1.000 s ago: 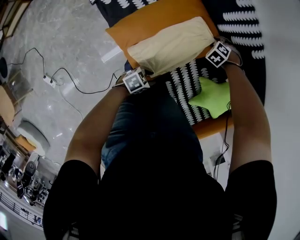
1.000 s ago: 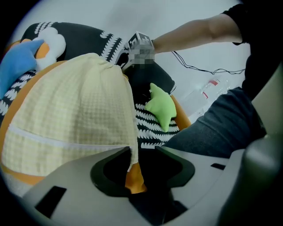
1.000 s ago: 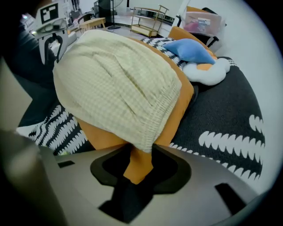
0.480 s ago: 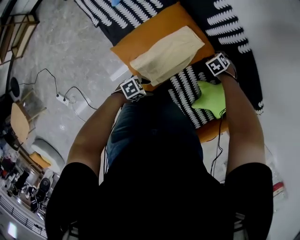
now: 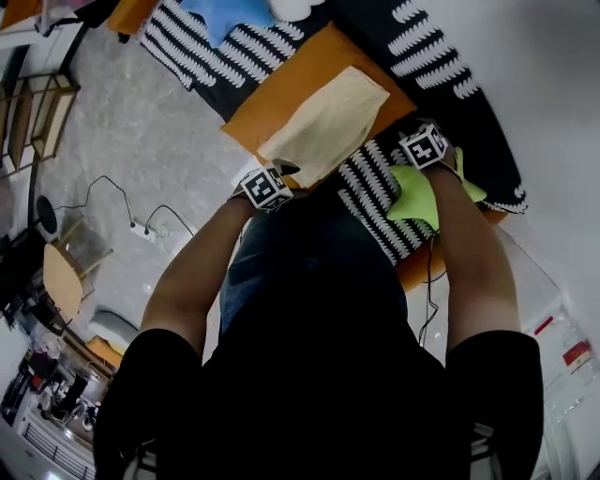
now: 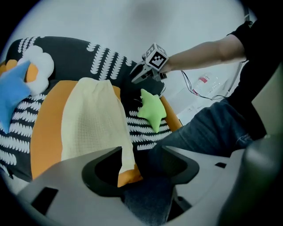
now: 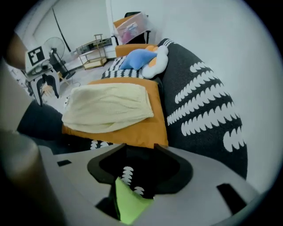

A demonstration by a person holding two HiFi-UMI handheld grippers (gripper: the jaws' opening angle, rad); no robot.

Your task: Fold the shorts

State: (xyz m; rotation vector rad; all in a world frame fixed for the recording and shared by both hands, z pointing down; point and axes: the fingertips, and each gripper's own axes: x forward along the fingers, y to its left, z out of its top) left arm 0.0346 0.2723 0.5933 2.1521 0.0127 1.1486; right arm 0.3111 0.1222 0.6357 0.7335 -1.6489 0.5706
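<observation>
From the head view, the cream shorts lie in a flat oblong on an orange cushion, which sits on a sofa covered in black with white marks. The left tongs hang at the near corner of the shorts. The right tongs are above a green star pillow, just off the cushion's right edge. A blue pillow lies at the far end of the sofa, and cables run over the grey floor to the left. In the left gripper view the jaws stand wide apart, having just been opening, and their pads press on nothing. Past the gap show the near corner of the shorts, the cushion's corner under it and the person's jeans. Further off, the right arm reaches in over the star pillow. In the right gripper view the jaws are also apart, having just been closing a little, and they hold nothing. Through the gap, a point of the star pillow and a bit of the sofa cover are visible below. Beyond them the shorts rest across the cushion, gathered waistband to the right, clear of both tongs.
</observation>
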